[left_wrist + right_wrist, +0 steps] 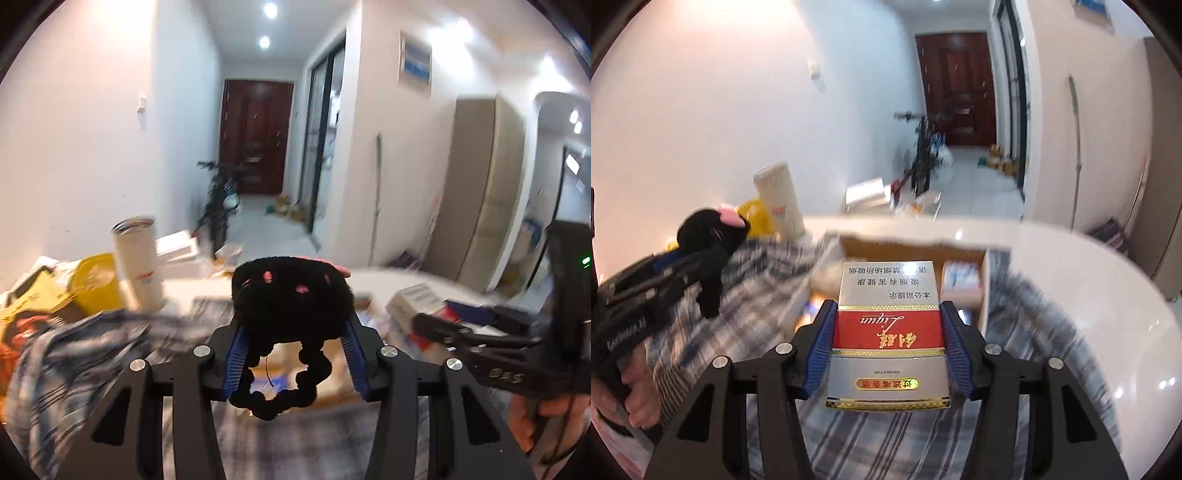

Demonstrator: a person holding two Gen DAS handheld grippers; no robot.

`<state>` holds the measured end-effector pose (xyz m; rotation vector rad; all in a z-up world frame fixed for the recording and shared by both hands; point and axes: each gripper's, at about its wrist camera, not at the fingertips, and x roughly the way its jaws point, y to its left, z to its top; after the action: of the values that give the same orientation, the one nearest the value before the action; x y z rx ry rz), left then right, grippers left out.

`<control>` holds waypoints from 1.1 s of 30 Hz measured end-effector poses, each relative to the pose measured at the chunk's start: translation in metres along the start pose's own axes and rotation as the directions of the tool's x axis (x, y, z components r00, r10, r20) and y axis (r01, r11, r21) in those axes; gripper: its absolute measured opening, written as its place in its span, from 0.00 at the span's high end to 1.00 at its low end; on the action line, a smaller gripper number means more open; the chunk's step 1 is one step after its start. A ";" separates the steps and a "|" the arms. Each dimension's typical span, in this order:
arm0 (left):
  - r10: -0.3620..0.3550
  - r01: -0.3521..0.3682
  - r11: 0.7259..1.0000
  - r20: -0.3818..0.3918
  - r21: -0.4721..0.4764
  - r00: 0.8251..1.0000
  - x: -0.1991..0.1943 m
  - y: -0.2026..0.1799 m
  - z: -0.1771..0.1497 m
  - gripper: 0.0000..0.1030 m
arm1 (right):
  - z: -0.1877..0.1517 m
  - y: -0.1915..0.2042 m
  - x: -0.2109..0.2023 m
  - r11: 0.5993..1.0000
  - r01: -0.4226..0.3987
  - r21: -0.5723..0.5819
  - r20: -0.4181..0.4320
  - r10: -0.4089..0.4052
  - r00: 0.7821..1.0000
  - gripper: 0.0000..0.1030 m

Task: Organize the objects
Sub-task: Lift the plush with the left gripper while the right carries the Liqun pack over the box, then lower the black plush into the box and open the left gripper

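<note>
My left gripper (293, 328) is shut on a black plush toy (291, 295) with pink spots and holds it above the table. The toy also shows at the left of the right wrist view (709, 236). My right gripper (888, 332) is shut on a red and silver cigarette box (888, 328) and holds it above an open cardboard box (986, 273) that has small packets inside. The right gripper also shows at the right edge of the left wrist view (436, 326).
A plaid cloth (886, 443) covers the round white table (1089, 280). A white tumbler (138, 264) and a yellow bag (92, 280) stand at the far left. A hallway with a bicycle (221, 199) lies beyond.
</note>
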<state>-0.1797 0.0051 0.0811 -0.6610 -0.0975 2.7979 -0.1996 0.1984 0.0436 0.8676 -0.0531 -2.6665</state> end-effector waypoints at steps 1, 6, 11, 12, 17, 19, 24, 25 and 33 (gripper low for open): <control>0.002 -0.002 1.000 -0.001 -0.006 1.000 0.005 -0.003 0.010 0.52 | 0.009 -0.001 -0.002 1.000 0.008 0.013 0.020 -0.008 1.000 0.47; -0.009 0.010 0.997 0.005 -0.082 1.000 0.030 -0.007 0.038 0.52 | 0.048 -0.008 0.003 0.993 0.054 0.107 0.116 -0.066 0.991 0.47; -0.045 0.038 0.994 -0.065 -0.107 0.997 0.084 -0.005 0.045 0.52 | 0.067 -0.019 0.024 0.979 0.119 0.167 0.140 -0.143 0.980 0.47; -0.059 0.049 0.994 -0.094 -0.102 0.994 0.096 -0.003 0.042 0.52 | 0.068 -0.022 0.030 0.975 0.128 0.182 0.136 -0.154 0.979 0.47; -0.020 -0.004 0.992 -0.186 -0.130 0.982 0.138 0.018 0.010 0.52 | 0.062 -0.038 0.062 0.970 0.102 0.220 0.074 -0.121 0.990 0.47; -0.034 -0.008 0.983 -0.225 -0.181 0.974 0.152 0.028 0.000 0.52 | 0.051 -0.041 0.075 0.970 0.108 0.220 0.061 -0.124 0.990 0.47; -0.023 -0.029 0.982 -0.268 -0.188 0.963 0.171 0.038 -0.015 0.52 | 0.038 -0.045 0.111 0.971 0.094 0.218 -0.017 -0.093 0.996 0.47; -0.024 -0.030 0.981 -0.275 -0.191 0.961 0.174 0.039 -0.018 0.52 | 0.036 -0.042 0.114 0.976 0.093 0.199 -0.017 -0.092 0.996 0.47; -0.018 -0.059 0.972 -0.323 -0.226 0.946 0.188 0.052 -0.030 0.52 | 0.027 -0.029 0.136 0.988 0.062 0.144 -0.045 -0.057 0.997 0.47</control>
<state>-0.3405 0.0055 -0.0333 -1.1747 -0.3611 2.6763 -0.3267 0.1796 -0.0154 0.9824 -0.2170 -2.7265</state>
